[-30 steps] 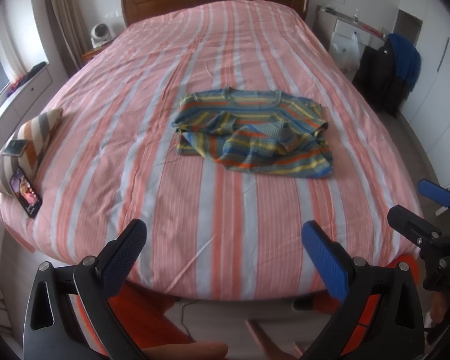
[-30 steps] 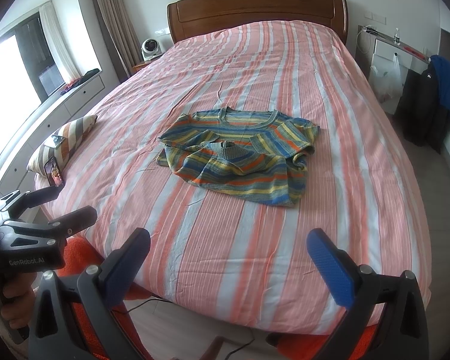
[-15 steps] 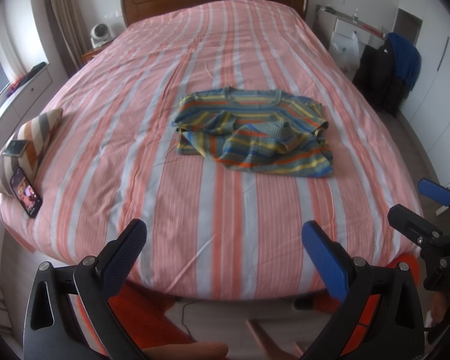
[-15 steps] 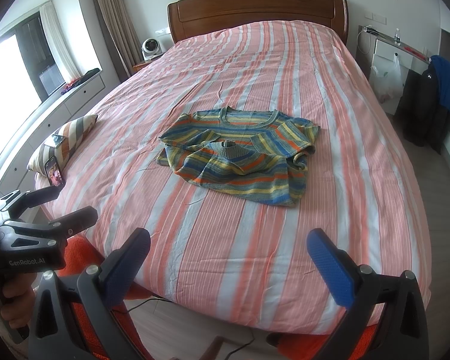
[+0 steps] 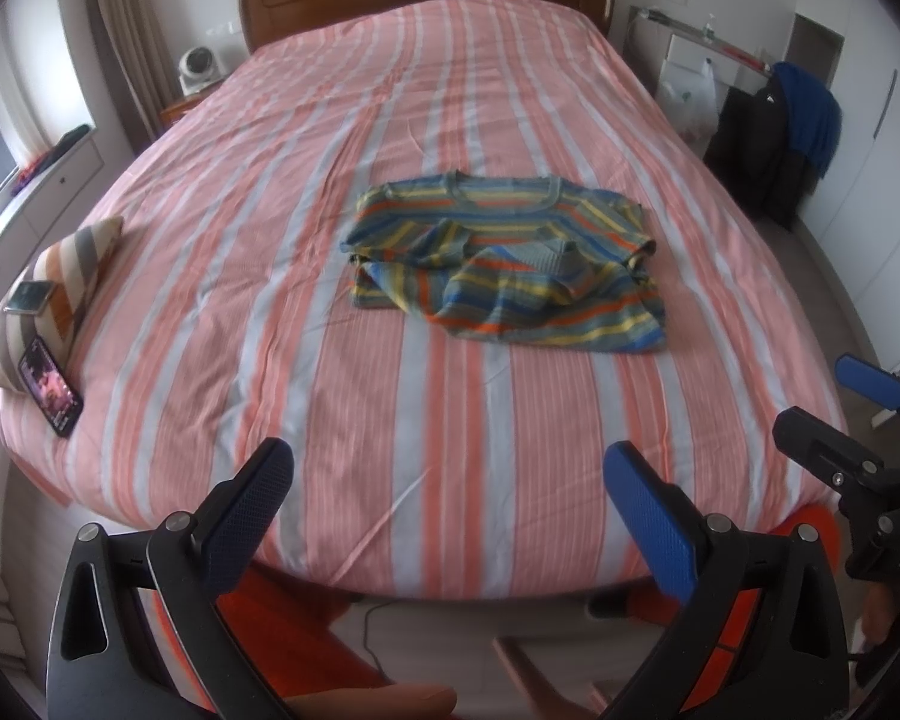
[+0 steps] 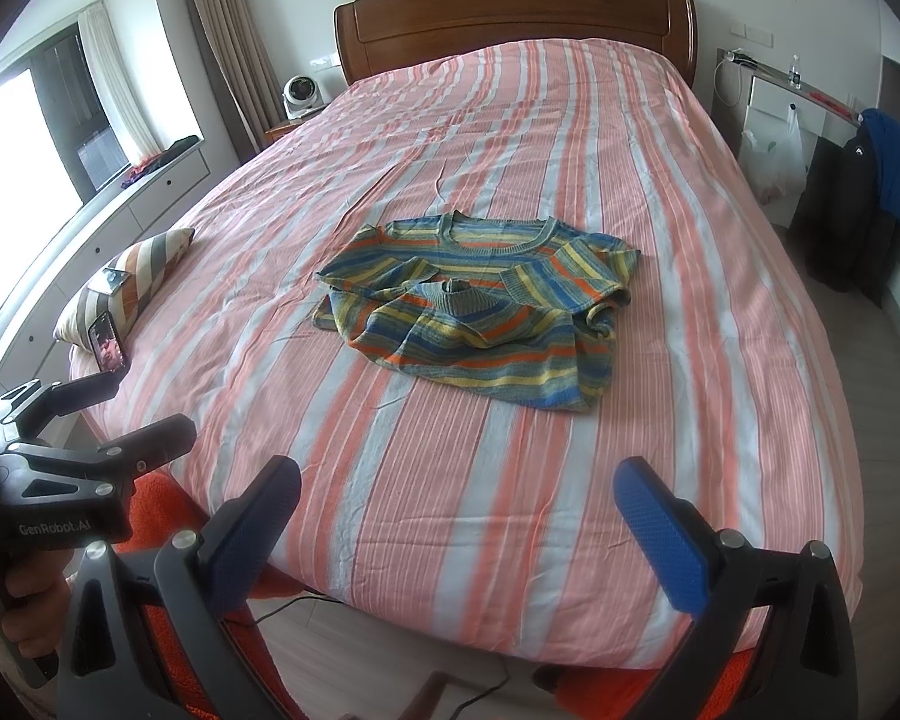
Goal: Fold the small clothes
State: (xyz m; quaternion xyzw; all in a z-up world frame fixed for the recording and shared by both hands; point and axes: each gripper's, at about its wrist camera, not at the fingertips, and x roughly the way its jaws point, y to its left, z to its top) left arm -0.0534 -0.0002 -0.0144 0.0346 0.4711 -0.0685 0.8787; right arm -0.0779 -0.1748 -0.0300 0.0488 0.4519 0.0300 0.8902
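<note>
Basically nothing has changed over the last 1 s: both views match the earlier ones, sweater in the same heap, both tools parked at the foot of the bed. So folding hasn't started; approach is likely next. Left claw (image 5: pixel 447 501) jaws spread wide, empty. Right claw (image 6: pixel 459 510) likewise apart, holding nothing. Striped knit sweater (image 6: pixel 480 312) lies mid-bed, collar toward the headboard (image 6: pixel 513 15), sleeves crossed loosely over the front, well apart from both claws. Bed (image 6: pixel 570 168) has a pink-and-grey striped cover, a few creases. Striped cushion (image 5: pixel 60 285) and phone (image 5: pixel 51 387) at the left edge. Small fan (image 6: pixel 301 93) on the nightstand, dark clothes (image 6: pixel 864 204) hanging at right.
</note>
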